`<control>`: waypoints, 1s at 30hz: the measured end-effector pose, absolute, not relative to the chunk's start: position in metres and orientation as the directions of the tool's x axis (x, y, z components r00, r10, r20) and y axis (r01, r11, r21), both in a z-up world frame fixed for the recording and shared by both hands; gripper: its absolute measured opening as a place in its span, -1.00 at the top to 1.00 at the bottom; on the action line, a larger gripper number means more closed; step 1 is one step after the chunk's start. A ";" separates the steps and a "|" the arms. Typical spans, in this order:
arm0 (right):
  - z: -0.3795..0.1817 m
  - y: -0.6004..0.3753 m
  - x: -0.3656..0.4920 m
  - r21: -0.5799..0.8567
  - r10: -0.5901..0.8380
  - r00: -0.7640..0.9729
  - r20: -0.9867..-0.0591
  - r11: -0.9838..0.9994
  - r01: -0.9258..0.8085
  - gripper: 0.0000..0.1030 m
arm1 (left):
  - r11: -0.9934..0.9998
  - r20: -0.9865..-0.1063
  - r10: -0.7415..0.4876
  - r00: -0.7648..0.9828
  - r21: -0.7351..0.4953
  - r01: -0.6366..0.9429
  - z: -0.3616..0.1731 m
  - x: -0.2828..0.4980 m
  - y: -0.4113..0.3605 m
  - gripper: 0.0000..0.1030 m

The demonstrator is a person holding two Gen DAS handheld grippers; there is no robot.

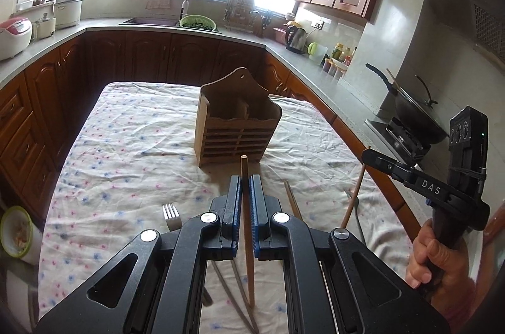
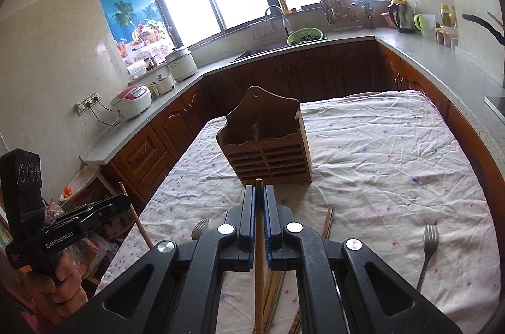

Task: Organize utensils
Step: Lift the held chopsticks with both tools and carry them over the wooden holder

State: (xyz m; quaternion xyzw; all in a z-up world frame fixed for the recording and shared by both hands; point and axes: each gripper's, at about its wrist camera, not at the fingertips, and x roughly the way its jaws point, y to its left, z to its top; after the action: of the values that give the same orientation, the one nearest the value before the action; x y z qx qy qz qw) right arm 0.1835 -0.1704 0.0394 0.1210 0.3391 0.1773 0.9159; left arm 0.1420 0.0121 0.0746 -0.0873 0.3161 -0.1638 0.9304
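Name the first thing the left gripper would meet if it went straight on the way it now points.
Probably the wooden holder: it stands just beyond the left gripper and its chopstick. Depth is unclear; aimed downward, it might meet the cloth first.

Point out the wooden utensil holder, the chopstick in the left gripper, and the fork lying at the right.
wooden utensil holder (image 1: 236,138): left wrist view, slatted front.
chopstick (image 1: 244,168): left wrist view, tip beyond the jaws.
fork (image 2: 430,239): right wrist view, tines.

Table under a crumpled floral cloth

The white flower-printed cloth carries a slatted wooden utensil holder, steel forks and loose wooden chopsticks.
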 end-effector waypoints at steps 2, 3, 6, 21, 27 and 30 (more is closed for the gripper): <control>0.045 -0.173 0.180 0.343 0.407 0.716 -0.567 0.907 -0.243 0.91 | 0.930 -0.548 -0.362 0.754 -0.268 0.252 0.079 0.138 0.014 0.91; 0.048 -0.174 0.179 0.343 0.406 0.722 -0.561 0.907 -0.244 0.91 | 0.930 -0.542 -0.363 0.758 -0.268 0.253 0.082 0.136 0.015 0.91; 0.058 -0.177 0.177 0.342 0.405 0.741 -0.536 0.906 -0.248 0.91 | 0.928 -0.520 -0.366 0.772 -0.272 0.256 0.089 0.133 0.017 0.91; 0.099 -0.182 0.217 0.340 0.350 0.853 -0.387 0.914 -0.221 0.91 | 0.925 -0.377 -0.343 0.861 -0.296 0.239 0.138 0.158 0.038 0.91; 0.115 -0.188 0.252 0.368 0.327 0.891 -0.316 0.908 -0.202 0.91 | 0.926 -0.310 -0.311 0.898 -0.311 0.213 0.161 0.189 0.047 0.91; 0.127 -0.188 0.272 0.369 0.309 0.910 -0.275 0.908 -0.197 0.91 | 0.924 -0.275 -0.295 0.915 -0.326 0.200 0.171 0.211 0.052 0.91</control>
State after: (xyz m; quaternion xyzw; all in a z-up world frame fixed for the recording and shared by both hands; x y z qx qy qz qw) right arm 0.2719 -0.1879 0.1268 0.1689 0.1660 0.1316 0.9626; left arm 0.2108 0.0522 0.1711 -0.1470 0.1617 -0.1277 0.9674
